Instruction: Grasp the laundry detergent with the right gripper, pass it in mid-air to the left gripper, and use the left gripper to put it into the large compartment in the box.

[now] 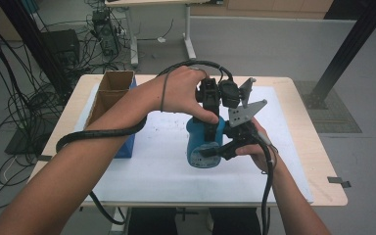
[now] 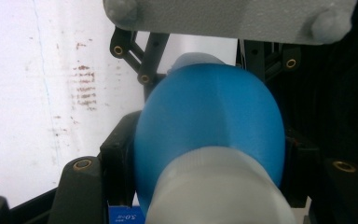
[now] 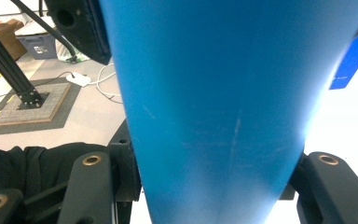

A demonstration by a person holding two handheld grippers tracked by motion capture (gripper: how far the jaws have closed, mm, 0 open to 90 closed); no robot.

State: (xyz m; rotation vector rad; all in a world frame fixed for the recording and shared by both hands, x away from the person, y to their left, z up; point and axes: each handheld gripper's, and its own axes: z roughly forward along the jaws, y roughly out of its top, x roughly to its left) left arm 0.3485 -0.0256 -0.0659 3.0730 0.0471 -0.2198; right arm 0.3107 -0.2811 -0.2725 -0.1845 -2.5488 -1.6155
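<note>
At the left, the cardboard box [image 1: 108, 93] is standing unused on the worktop [image 1: 303, 142]. At centre, the blue bottle [image 1: 203, 139] is being gripped above the worktop by the left gripper [image 1: 210, 105] near its white cap [image 2: 219, 191]. The right gripper [image 1: 220, 149] is being clenched on its body; the cap is judged not yet off.

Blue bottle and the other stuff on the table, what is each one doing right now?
Blue bottle: lifted off the table, white cap on, gripped by both claws.
Left claw: shut on the bottle.
Right claw: shut on the bottle.
Cardboard box: open on top, standing at the table's left.
</note>
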